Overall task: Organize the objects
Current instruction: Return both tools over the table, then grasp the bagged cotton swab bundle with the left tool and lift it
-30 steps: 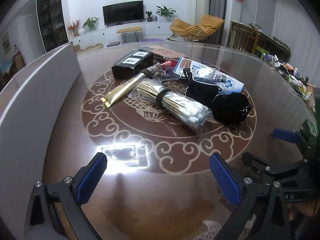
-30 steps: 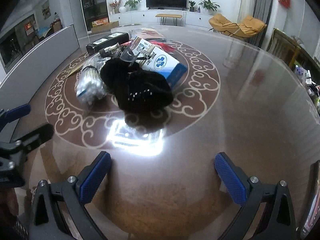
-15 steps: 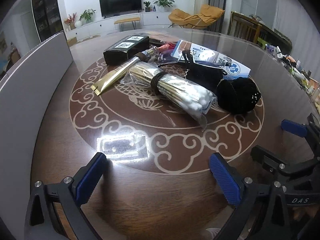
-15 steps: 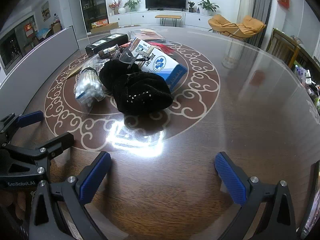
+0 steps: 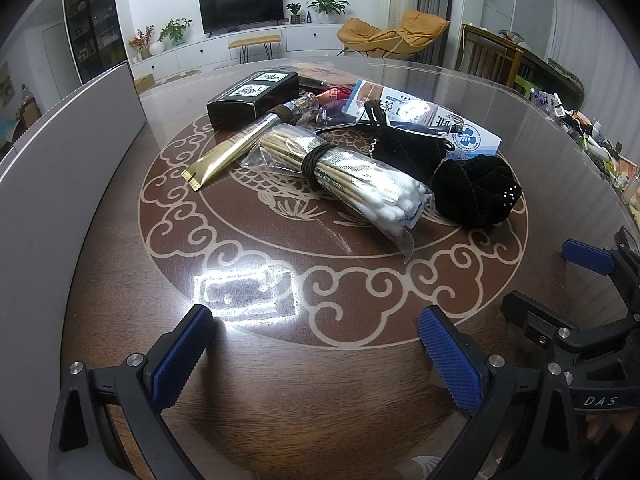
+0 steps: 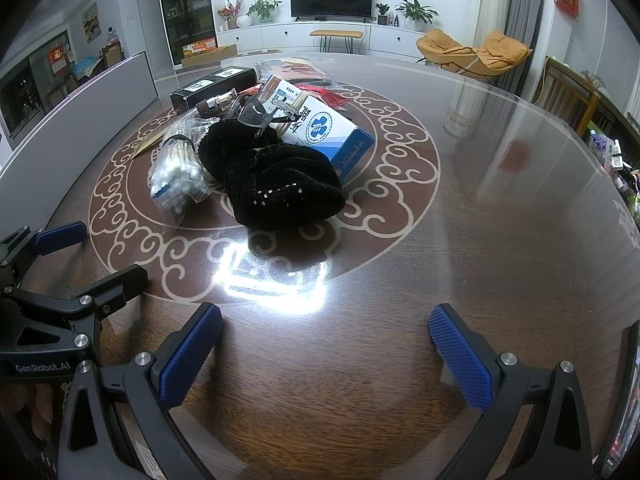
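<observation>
Glossy dark wood table (image 5: 120, 264), round, with a pale scrollwork inlay ring; a bright lamp glare sits just ahead of your jaws in both views. Your left gripper (image 5: 312, 356) hovers over bare tabletop, jaws wide, ribbed blue pads holding nothing. Your right gripper (image 6: 324, 356) likewise: jaws wide, empty.

Pile lies ahead of both jaws, inside the inlay ring:
- Cotton swabs (image 5: 344, 184) in a crinkled clear bag, wooden sticks bound by a dark band, straight ahead of your left jaws.
- Black knit cloth (image 6: 280, 188), soft and lumpy, small bright studs along one fold, nearest thing ahead of your right jaws, slightly left of centre.
- White-and-blue carton (image 6: 324, 132), rectangular, just behind the cloth and touching it.
- Clear-lens glasses (image 6: 256, 114) resting on top of cloth and carton.
- Gold tube (image 5: 228, 152), flat crimped end, left of the swabs.
- Black box (image 5: 252, 96), long, matte, white labels, farthest back.

Right gripper shows at the right edge of your left view.
</observation>
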Demonstrator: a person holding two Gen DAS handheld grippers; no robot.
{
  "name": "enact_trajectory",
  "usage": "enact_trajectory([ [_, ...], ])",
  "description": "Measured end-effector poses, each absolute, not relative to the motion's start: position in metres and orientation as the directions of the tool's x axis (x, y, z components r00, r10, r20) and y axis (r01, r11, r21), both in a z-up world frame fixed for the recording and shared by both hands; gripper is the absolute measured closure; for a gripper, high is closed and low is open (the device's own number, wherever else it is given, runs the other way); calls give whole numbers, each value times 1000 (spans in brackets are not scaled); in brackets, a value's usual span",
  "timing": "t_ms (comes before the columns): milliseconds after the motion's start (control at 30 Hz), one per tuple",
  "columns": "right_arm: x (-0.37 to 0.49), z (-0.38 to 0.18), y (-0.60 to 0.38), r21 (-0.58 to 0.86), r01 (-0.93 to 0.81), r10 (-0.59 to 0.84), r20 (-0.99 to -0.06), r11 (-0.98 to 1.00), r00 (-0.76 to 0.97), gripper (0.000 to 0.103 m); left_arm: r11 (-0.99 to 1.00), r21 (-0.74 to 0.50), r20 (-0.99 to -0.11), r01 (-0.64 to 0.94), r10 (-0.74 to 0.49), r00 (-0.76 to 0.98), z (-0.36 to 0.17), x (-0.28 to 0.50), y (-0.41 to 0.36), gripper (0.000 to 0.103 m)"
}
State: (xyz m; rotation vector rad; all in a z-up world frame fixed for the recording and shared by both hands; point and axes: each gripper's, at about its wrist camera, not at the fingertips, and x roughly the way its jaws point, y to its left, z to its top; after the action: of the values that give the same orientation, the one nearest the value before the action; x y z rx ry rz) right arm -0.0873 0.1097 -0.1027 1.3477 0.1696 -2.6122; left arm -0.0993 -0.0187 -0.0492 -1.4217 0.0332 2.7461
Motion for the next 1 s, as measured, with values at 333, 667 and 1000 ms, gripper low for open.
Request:
enact_trajectory([
  [333,-87,-103,110,-11,226,-122,-816,-974,-566,0,-999,-4,-817,-54,34,-576,-50,-99,-19,0],
  [667,-87,-102,110,-11,226,-121,-816,-974,-566,0,-998,-7,-825,-64,42,-564,-47,-98,-20,0],
  [1000,-87,-102,110,-12,225,-121,-816,-974,-566,0,-969,-224,-795,108,117,-595,-14,-179,-42,0],
])
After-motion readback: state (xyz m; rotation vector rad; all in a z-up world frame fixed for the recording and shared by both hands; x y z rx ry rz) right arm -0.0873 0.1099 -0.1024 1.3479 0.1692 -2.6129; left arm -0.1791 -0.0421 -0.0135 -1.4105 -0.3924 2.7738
